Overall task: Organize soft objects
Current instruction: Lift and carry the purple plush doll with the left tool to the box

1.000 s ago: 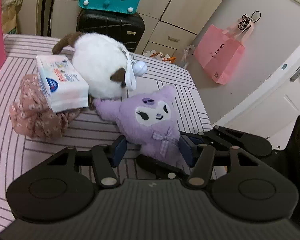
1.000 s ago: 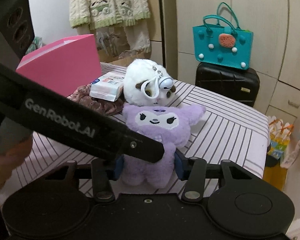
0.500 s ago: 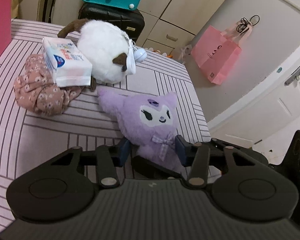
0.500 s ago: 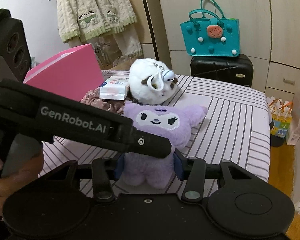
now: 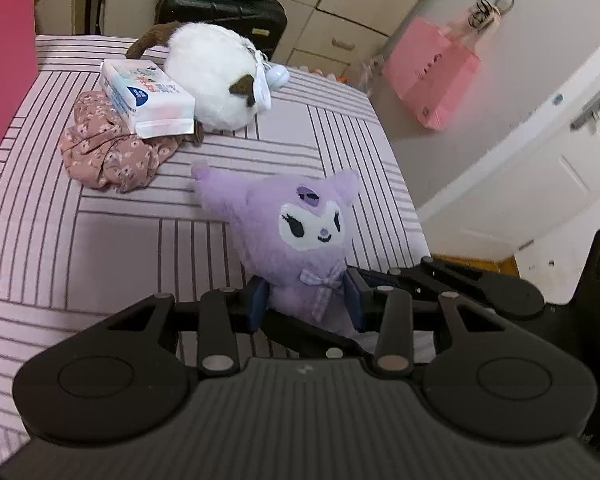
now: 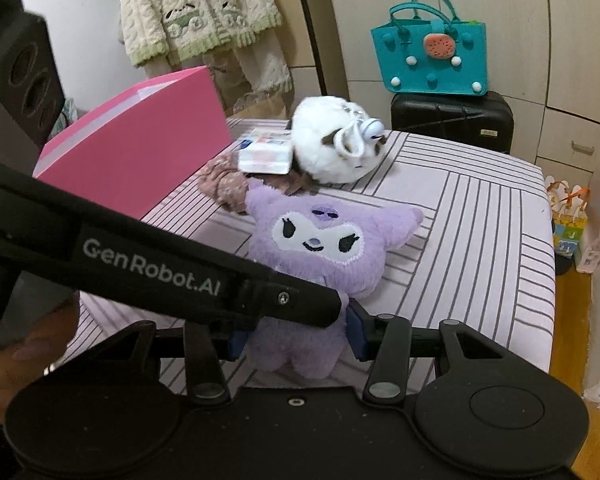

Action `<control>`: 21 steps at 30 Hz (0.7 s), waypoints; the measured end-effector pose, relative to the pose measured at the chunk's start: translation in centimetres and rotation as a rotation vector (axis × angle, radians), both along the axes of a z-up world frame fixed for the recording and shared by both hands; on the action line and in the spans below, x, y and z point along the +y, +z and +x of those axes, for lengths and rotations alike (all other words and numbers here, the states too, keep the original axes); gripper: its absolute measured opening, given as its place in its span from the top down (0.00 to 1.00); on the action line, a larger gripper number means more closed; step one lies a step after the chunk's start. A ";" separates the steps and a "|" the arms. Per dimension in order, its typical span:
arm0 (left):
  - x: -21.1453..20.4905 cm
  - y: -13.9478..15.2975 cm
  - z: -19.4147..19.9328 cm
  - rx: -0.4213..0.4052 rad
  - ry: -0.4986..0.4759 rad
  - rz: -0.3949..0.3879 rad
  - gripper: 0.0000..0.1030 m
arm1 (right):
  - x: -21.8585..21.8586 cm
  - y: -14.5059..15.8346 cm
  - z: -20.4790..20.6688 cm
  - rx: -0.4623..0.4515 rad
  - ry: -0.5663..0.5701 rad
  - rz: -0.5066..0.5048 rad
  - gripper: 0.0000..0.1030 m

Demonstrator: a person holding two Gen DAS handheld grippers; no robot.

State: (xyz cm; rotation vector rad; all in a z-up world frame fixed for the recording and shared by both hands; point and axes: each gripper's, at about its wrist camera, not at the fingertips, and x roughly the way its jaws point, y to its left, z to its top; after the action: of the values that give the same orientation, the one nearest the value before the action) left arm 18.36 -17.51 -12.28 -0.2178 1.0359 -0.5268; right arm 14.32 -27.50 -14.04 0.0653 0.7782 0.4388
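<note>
Purple plush (image 5: 300,240) pulled away from white plush (image 5: 216,76); L hand-held gripper (image 5: 307,300) & R hand-held gripper (image 6: 296,334) both clamp its body.

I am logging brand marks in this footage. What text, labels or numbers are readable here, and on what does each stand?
"GenRobot.AI": white lettering on the left gripper, on its black arm as seen from the right wrist view.
Tissue pack: printed label with a blue logo, too small to read.
Pink paper bag hanging on the wall: dark print, too blurred to read.
Black suitcase: small label, unreadable.
Nothing else carries legible text.
</note>
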 end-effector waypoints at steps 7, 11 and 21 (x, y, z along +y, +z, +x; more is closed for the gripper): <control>1.2 1.9 -1.7 0.029 -0.080 0.025 0.62 | 0.9 1.6 -1.8 0.043 0.044 -0.013 0.48; 2.1 2.9 -2.9 0.051 -0.109 0.024 0.63 | 1.4 2.7 -2.6 0.083 0.070 0.005 0.48; 5.2 4.8 -5.9 0.086 -0.133 -0.009 0.63 | 3.3 5.3 -4.5 0.150 0.187 0.024 0.48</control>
State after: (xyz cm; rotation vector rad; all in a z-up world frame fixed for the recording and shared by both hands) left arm 12.48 -12.35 -7.46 -0.1818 1.1376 -0.6468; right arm 9.85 -24.21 -8.75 0.0485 0.9306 0.6265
